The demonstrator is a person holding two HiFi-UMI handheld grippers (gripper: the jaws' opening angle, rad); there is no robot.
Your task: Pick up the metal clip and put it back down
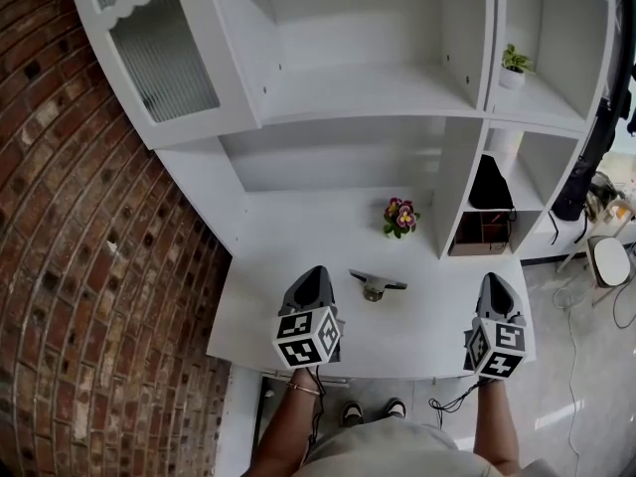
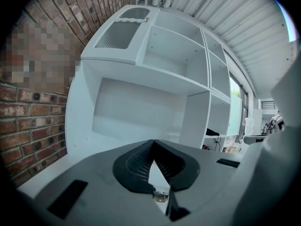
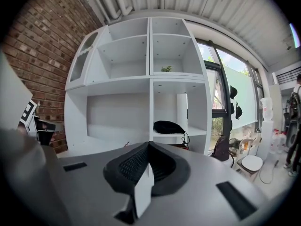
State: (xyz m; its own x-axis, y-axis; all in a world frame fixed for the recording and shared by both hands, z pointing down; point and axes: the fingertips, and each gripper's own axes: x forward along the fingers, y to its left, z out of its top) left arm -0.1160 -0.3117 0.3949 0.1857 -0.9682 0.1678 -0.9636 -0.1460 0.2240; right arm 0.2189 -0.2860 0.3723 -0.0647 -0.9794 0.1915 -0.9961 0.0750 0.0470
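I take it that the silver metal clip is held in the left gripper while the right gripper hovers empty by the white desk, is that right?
Not quite: the silver metal clip lies untouched on the white desk, as the head view shows. The left gripper is shut on nothing; the right gripper is indeed empty.

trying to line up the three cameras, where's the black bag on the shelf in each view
Head view: the black bag is right of centre, in the shelf compartment beside the wide desk recess.
Left gripper view: the bag is small, right of centre, with a cable hanging from it.
Right gripper view: the bag is near the picture's centre.
Shared landmark: the white upright divider just left of the bag.
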